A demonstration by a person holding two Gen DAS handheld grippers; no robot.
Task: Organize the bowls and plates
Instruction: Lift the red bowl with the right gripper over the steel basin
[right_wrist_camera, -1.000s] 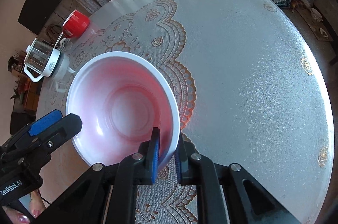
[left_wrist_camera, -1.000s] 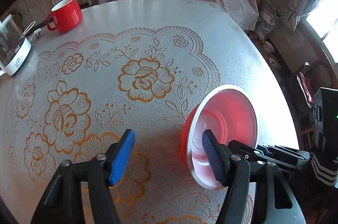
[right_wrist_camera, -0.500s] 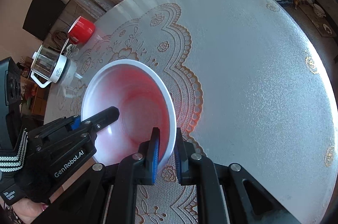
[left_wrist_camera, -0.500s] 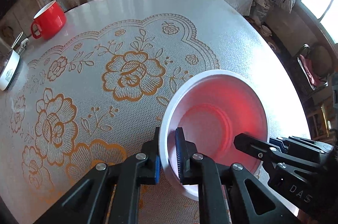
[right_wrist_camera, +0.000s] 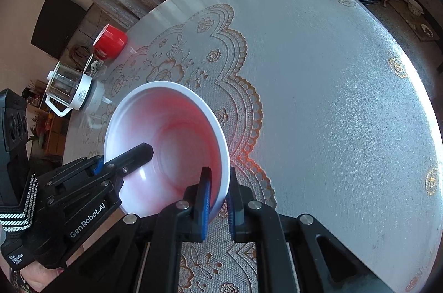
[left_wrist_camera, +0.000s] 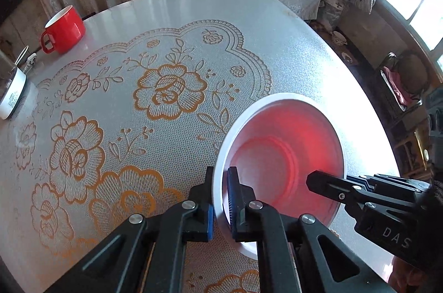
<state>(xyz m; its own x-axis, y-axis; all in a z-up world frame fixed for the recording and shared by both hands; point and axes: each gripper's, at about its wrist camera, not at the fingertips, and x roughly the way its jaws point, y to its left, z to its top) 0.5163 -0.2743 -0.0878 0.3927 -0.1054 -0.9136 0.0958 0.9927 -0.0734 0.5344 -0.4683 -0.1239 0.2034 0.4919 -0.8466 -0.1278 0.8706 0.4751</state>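
The left gripper (left_wrist_camera: pixel 221 193) is clamped on the rim of the round plastic bowl with a white rim and a pale interior glowing red (left_wrist_camera: pixel 279 152). One blue-padded finger sits outside the wall and the other inside it, and both pads press on the wall. Its jaws have just been closing, with the bowl rim between them.

The right gripper (right_wrist_camera: pixel 220 194) holds the same bowl at the opposite side of the rim, again with one pad inside and one outside (the jaw gap is as narrow as the wall thickness). In the right wrist view the bowl extends forward and to the left of the fingertips, its mouth tilted toward the camera. The left gripper reaches into that view from the lower left, one finger lying over the inner wall.

Whether the bowl rests on the surface or is lifted off it cannot be told.

Beneath and ahead of both grippers lies the round table covered with a translucent lace-pattern cloth bearing gold flowers (left_wrist_camera: pixel 166 88). Well ahead and to the left of the left gripper stands a red ceramic mug with a white interior (left_wrist_camera: pixel 65 30). A clear glass kettle on a white base (right_wrist_camera: pixel 69 89) stands near the mug at the table edge.
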